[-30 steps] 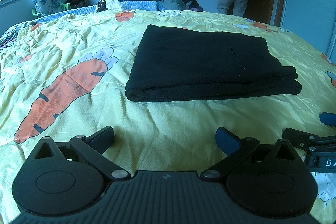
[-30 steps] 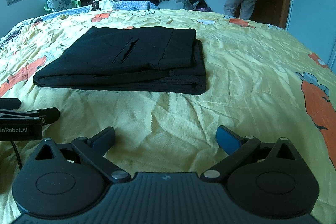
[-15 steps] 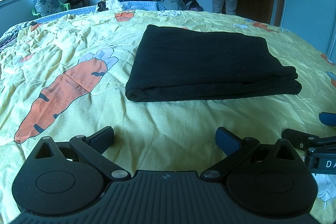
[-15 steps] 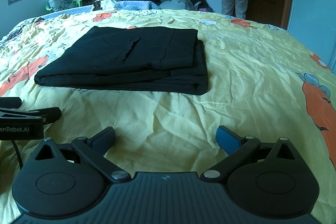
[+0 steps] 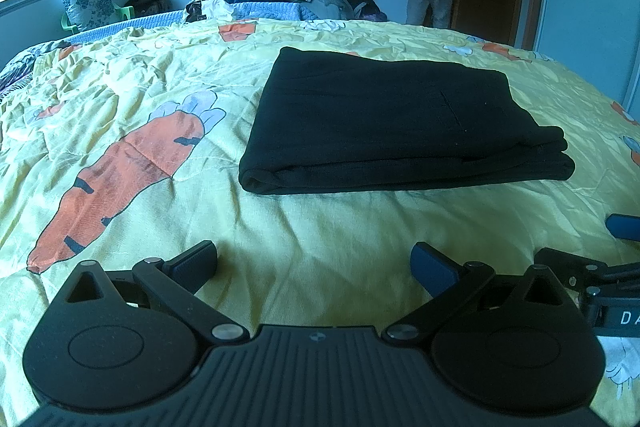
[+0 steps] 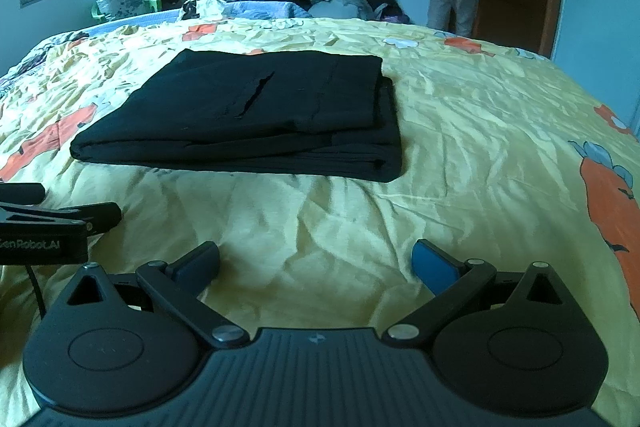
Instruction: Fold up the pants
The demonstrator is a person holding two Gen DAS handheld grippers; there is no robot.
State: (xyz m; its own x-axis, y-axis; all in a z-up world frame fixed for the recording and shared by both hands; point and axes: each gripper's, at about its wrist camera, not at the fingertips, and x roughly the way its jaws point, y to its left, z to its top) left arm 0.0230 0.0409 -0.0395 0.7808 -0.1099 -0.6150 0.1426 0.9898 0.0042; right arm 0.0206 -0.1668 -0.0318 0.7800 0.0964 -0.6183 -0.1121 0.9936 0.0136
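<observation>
The black fabric pants (image 5: 384, 131) lie folded into a flat, layered rectangle near the middle of the bed, on its yellow carrot-print quilt (image 5: 320, 227), well apart from every edge; the fold looks finished. The long axis runs across the bed, side to side, rounded fold toward the left edge. The left tongs (image 5: 314, 263) and right tongs (image 6: 316, 263) sit low toward the near edge, both spread wide and empty, apparently released and backed off.
</observation>
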